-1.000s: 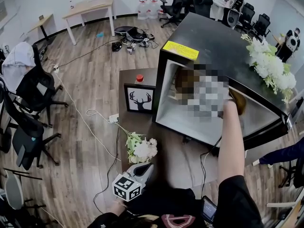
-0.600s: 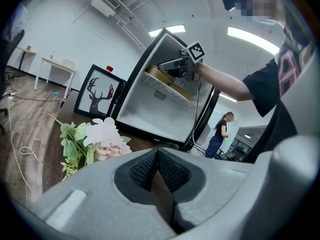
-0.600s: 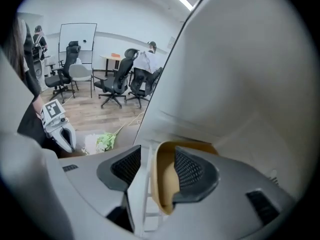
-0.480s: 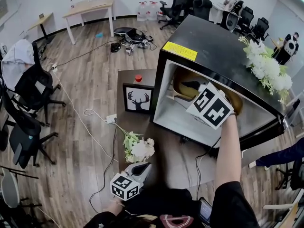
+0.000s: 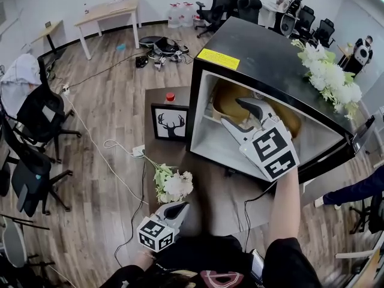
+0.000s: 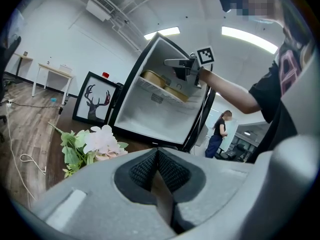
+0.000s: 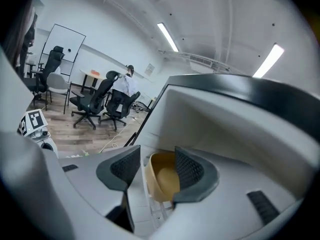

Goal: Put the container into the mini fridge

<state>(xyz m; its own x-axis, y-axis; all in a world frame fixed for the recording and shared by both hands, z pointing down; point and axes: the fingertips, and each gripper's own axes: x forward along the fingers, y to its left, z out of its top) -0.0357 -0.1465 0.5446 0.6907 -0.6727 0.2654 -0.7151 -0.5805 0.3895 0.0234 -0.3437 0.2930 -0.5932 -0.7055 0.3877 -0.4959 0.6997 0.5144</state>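
Tan round plastic container (image 5: 230, 101) sits inside open black mini fridge (image 5: 258, 53). Right gripper (image 5: 235, 114) jaws just opened wide, pads off it. Left gripper (image 5: 179, 207) jaws pressed together, holding nothing.

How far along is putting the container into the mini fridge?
Nearly finished. Done: the container sits inside the mini fridge. In hand: nothing. The right tool is open, its jaws having just been opening, clear of the container ahead of them. The left tool is shut and empty near the flowers. Left: draw the right tool out, and probably close the mini fridge.
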